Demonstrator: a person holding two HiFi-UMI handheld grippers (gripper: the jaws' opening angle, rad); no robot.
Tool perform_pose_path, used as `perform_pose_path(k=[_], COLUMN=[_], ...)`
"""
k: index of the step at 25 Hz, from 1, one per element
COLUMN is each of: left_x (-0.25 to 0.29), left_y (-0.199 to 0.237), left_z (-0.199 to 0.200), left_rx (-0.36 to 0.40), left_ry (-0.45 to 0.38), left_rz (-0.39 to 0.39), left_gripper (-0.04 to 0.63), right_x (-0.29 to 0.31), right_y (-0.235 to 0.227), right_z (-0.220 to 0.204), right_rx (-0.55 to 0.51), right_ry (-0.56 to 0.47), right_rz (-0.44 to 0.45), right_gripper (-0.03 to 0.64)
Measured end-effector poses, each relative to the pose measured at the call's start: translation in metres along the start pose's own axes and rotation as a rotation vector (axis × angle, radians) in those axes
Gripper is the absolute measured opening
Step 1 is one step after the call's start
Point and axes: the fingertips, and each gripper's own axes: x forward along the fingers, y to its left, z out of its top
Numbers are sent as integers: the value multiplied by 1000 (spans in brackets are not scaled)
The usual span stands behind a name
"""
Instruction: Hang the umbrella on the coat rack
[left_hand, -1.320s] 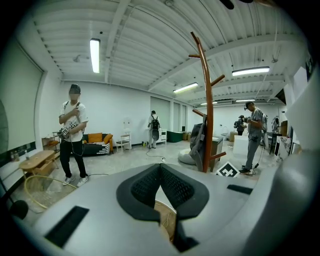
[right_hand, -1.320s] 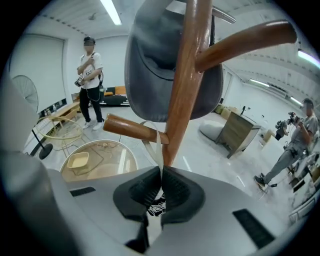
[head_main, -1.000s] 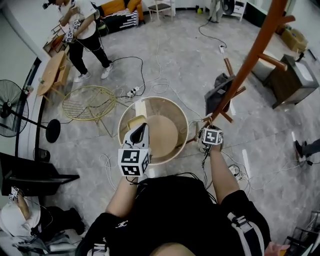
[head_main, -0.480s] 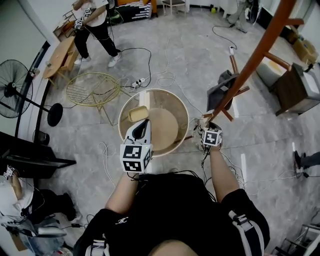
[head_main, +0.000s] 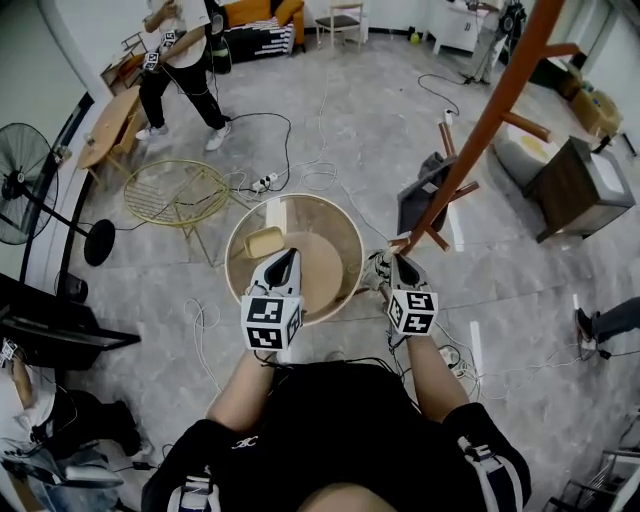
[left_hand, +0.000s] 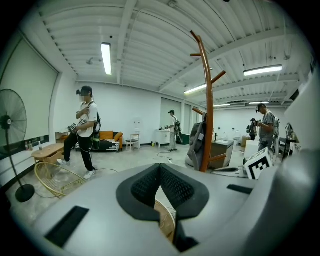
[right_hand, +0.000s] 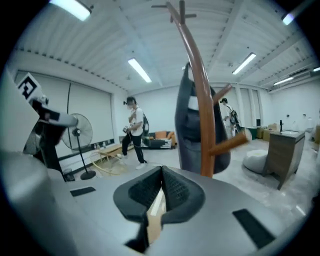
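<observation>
The brown wooden coat rack (head_main: 482, 128) leans across the upper right of the head view. A dark grey folded umbrella (head_main: 424, 196) hangs from one of its lower pegs. The right gripper view shows the umbrella (right_hand: 191, 125) against the rack's pole (right_hand: 201, 115), a little ahead of my right gripper (right_hand: 161, 170). That right gripper (head_main: 397, 263) is shut on nothing, just short of the rack's lowest pegs. My left gripper (head_main: 286, 257) is shut and empty over the round table (head_main: 237, 279). In the left gripper view the rack (left_hand: 209, 120) stands to the right beyond the left gripper (left_hand: 160, 166).
A small tan tray (head_main: 264, 243) lies on the round table. A yellow wire table (head_main: 178, 196), a wooden bench (head_main: 105, 125) and a standing fan (head_main: 22, 186) are at the left. A person (head_main: 182, 55) stands at the back. Cables (head_main: 300, 150) cross the floor; a dark cabinet (head_main: 582, 190) is right.
My right gripper has drawn back from the rack's lower pegs toward my body. The left gripper has stayed over the round table. The umbrella stays on the rack.
</observation>
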Motion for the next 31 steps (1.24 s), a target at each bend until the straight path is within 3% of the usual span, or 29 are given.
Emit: perform_pose_path(k=[5, 10, 31], left_x=[-1, -5, -16], left_y=[-15, -21, -3], left_z=[5, 9, 12], left_rx=[-2, 1, -18], left_ry=[-23, -44, -45], left_rz=[-25, -31, -3], left_gripper=[18, 17, 18], right_x=[-39, -62, -56], right_y=[32, 48, 75], right_z=[84, 126, 146], right_rx=[-10, -28, -56], right_ry=[-161, -249, -266], right_rz=[69, 75, 97], right_gripper=[14, 14, 15])
